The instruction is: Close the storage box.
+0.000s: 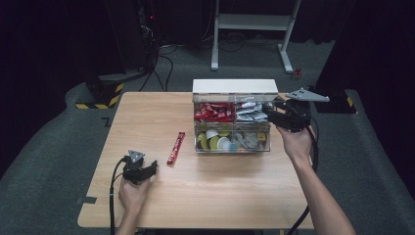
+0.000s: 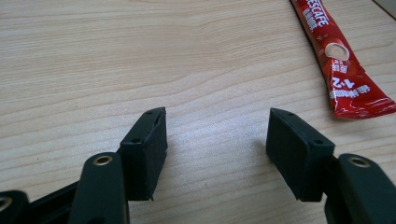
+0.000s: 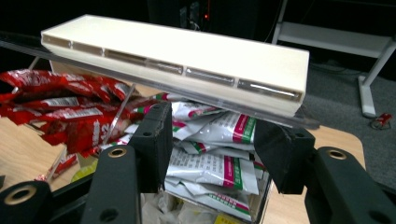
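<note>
A clear organiser box [image 1: 232, 147] stands at the table's back middle with its cream lid [image 1: 235, 86] raised. It holds red sachets [image 1: 214, 112], silver sachets [image 1: 251, 112] and small cups [image 1: 218, 141]. My right gripper [image 1: 272, 116] hovers open at the box's right end; in the right gripper view it [image 3: 211, 148] faces the silver sachets [image 3: 219, 170] under the lid [image 3: 182, 53], with red sachets [image 3: 65, 116] to the left. One red sachet [image 1: 175, 148] lies loose on the table. My left gripper [image 1: 149, 170] rests open near it, and in its own view [image 2: 217, 149] the sachet [image 2: 341, 60] lies to the upper right.
The wooden table [image 1: 161, 205] has bare room at the front and left. Beyond it stand a white desk frame [image 1: 254, 29] and cables on the grey carpet. A black base with yellow stripes [image 1: 100, 93] sits off the far left corner.
</note>
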Demonstrator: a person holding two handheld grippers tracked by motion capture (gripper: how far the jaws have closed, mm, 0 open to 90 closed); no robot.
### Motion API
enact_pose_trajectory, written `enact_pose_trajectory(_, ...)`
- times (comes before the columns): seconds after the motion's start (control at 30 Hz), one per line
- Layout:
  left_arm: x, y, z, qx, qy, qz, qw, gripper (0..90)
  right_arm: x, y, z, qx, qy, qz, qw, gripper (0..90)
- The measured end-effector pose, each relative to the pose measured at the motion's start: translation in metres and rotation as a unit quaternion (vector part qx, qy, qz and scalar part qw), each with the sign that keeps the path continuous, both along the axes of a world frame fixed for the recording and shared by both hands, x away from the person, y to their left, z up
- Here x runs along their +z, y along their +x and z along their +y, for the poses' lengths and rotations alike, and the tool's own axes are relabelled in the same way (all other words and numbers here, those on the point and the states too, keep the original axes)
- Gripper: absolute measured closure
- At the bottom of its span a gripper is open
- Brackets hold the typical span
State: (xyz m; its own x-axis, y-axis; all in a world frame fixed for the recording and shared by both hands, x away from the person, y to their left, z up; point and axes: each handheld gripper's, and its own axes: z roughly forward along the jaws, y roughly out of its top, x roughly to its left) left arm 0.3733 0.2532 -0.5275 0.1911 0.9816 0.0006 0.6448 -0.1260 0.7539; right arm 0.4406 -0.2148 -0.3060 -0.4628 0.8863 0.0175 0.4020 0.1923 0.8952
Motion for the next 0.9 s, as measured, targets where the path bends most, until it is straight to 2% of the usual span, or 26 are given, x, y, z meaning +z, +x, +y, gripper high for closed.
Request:
enact_pose_trajectory(0.33,0.000,0.000,0.000,-0.003,0.002,0.001,1.0000,36.4,-0.013,-0.003,-0.009,-0.011,-0.003,0.014,0.9998,47.1)
enact_pose_trajectory(0.6,0.000,0.001,0.000,-0.004,0.002,0.001,1.0000,36.0,-0.022,-0.006,-0.010,-0.008,-0.013,0.017,0.9997,47.4)
enact_pose_trajectory(0.9,0.000,0.001,0.000,-0.005,0.002,0.001,1.0000,35.6,-0.024,-0.018,-0.019,-0.002,-0.028,0.008,0.9996,47.0)
